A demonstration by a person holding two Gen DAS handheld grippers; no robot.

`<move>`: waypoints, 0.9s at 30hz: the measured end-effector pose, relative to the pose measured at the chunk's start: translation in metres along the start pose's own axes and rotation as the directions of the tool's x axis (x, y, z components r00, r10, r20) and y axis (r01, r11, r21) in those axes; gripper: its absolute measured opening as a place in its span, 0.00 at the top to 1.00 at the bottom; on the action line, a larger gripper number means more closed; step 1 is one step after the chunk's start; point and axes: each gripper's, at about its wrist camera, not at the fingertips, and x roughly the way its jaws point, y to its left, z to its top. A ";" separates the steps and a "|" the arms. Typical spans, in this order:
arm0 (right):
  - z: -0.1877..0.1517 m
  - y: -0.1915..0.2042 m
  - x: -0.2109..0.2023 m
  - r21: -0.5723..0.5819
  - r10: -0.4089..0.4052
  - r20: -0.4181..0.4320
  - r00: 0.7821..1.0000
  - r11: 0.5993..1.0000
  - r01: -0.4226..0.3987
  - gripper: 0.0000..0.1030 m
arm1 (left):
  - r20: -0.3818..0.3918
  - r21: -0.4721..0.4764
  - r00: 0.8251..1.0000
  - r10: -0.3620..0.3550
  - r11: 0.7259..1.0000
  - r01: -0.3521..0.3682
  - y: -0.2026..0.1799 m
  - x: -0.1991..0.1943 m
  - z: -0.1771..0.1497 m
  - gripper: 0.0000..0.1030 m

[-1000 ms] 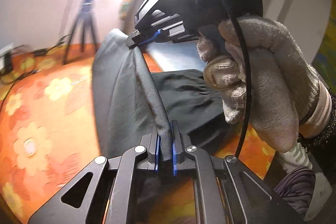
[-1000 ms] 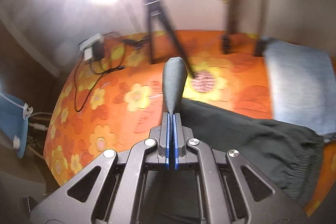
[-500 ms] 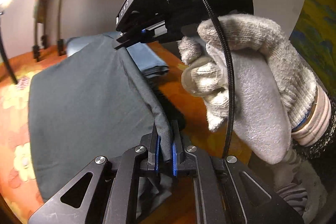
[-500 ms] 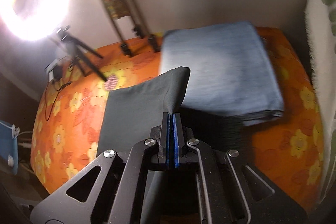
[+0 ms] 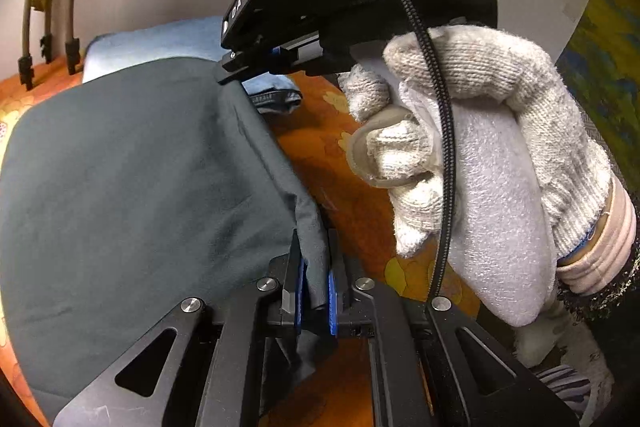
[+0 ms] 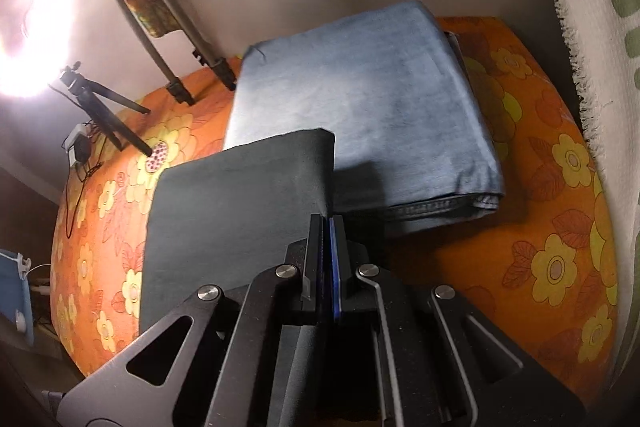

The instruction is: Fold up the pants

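Observation:
The dark grey pants (image 5: pixel 132 187) lie folded over as a flat panel on the orange flowered bedspread (image 5: pixel 344 155). My left gripper (image 5: pixel 314 267) is shut on the near end of the pants' right edge. My right gripper (image 5: pixel 240 65), held by a gloved hand (image 5: pixel 480 155), is shut on the far end of the same edge. In the right wrist view the right gripper (image 6: pixel 329 227) pinches the pants (image 6: pixel 232 203) at their corner, with the panel spread to the left.
Folded light blue jeans (image 6: pixel 360 107) lie just beyond the dark pants, near the wall. A tripod (image 6: pixel 104 115), a cable and a charger (image 6: pixel 78 147) stand at the far left. A white-green blanket (image 6: pixel 592 27) hangs at the right. A bright lamp glares at upper left.
Both grippers have swung the pinched edge over to the right. The pants went from a raised, bunched strip to a flat folded panel next to the blue jeans.

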 end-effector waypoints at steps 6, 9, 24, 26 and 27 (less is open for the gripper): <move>0.000 -0.009 0.009 0.006 -0.013 -0.006 1.000 1.000 0.013 0.97 | -0.003 0.001 1.000 -0.007 1.000 0.007 -0.008 0.005 0.003 0.93; 0.001 -0.014 0.009 0.008 -0.019 -0.004 1.000 1.000 0.019 0.97 | -0.009 0.004 1.000 -0.020 1.000 0.020 -0.011 0.000 0.000 0.93; -0.008 -0.032 -0.065 0.034 -0.037 0.111 0.993 0.999 0.033 0.64 | -0.084 0.072 0.996 0.030 0.997 -0.024 -0.027 -0.029 -0.016 0.66; -0.014 -0.030 -0.084 0.025 -0.045 0.143 0.989 0.999 0.042 0.60 | -0.070 0.084 0.996 0.048 0.996 -0.042 -0.027 -0.046 -0.017 0.66; -0.019 -0.028 -0.095 0.020 -0.041 0.162 0.986 0.999 0.038 0.55 | -0.059 0.091 0.996 0.063 0.994 -0.057 -0.024 -0.060 -0.017 0.66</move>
